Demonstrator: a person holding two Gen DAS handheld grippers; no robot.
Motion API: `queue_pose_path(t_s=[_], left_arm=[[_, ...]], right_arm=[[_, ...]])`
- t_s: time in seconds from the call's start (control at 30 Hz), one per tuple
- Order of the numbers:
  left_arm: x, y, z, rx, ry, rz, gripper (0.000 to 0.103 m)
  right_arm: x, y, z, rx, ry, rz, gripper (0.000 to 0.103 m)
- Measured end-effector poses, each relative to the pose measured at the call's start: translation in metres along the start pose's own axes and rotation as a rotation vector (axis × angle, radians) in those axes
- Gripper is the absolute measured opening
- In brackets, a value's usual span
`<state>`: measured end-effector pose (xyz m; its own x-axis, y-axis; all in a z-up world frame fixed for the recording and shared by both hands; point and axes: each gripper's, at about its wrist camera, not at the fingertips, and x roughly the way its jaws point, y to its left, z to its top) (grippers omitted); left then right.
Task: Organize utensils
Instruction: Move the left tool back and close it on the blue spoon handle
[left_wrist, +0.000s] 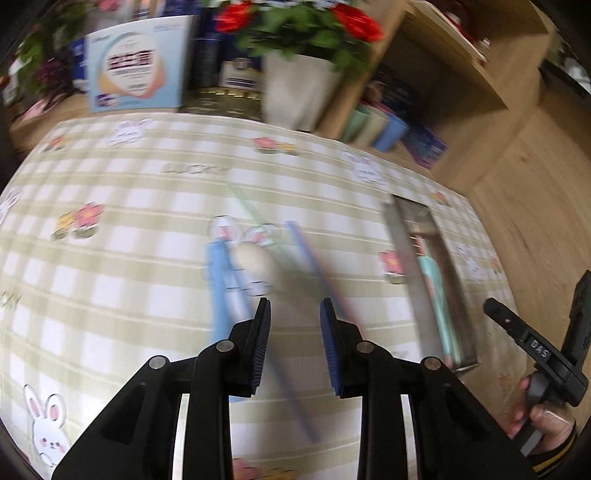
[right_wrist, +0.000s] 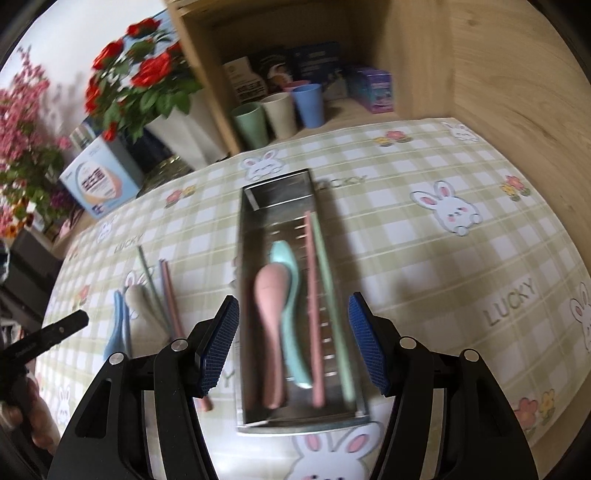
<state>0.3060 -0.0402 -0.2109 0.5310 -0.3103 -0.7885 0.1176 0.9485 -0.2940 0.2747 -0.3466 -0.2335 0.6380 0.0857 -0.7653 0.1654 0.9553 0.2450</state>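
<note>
1. Left wrist view: the left gripper (left_wrist: 295, 308) hovers over the checked tablecloth (left_wrist: 129, 206), jaws apart with nothing clamped. Beneath lie a blue spoon (left_wrist: 218, 291), a cream spoon (left_wrist: 256, 264) and a blue chopstick (left_wrist: 314, 273) (all blurred).

2. Right wrist view: the right gripper (right_wrist: 293, 306) is spread wide, empty, above the metal tray (right_wrist: 275, 192), which holds a pink spoon (right_wrist: 271, 314), a mint spoon (right_wrist: 291, 325), a pink chopstick (right_wrist: 314, 306) and a green chopstick (right_wrist: 334, 314). Loose utensils lie left of the tray.

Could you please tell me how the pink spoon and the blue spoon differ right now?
The pink spoon lies inside the metal tray, while the blue spoon lies on the checked tablecloth. The pink spoon rests against a teal spoon; the blue one sits beside a beige spoon. Neither is gripped.
</note>
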Motion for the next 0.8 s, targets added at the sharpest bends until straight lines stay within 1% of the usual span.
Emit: queue_pose_path(t_s=[0.13, 0.27, 0.37, 0.67, 0.8], left_arm=[[-0.006, 0.033, -0.004, -0.058, -0.007, 0.036, 0.027], [-0.007, 0.05, -0.011, -0.07, -0.009, 0.06, 0.027], [-0.002, 0.054, -0.015, -0.065, 0.002, 0.067, 0.027], [0.025, 0.053, -0.023, -0.035, 0.062, 0.042, 0.027], [0.031, 0.049, -0.027, -0.02, 0.079, 0.037, 0.031]], right_arm=[[0.007, 0.019, -0.004, -0.03, 0.016, 0.011, 0.06], [0.012, 0.037, -0.006, -0.065, 0.027, 0.02, 0.06], [0.014, 0.045, -0.008, -0.084, 0.035, 0.023, 0.06], [0.02, 0.052, -0.012, -0.099, 0.056, 0.018, 0.06], [0.021, 0.053, -0.013, -0.102, 0.059, 0.022, 0.06]])
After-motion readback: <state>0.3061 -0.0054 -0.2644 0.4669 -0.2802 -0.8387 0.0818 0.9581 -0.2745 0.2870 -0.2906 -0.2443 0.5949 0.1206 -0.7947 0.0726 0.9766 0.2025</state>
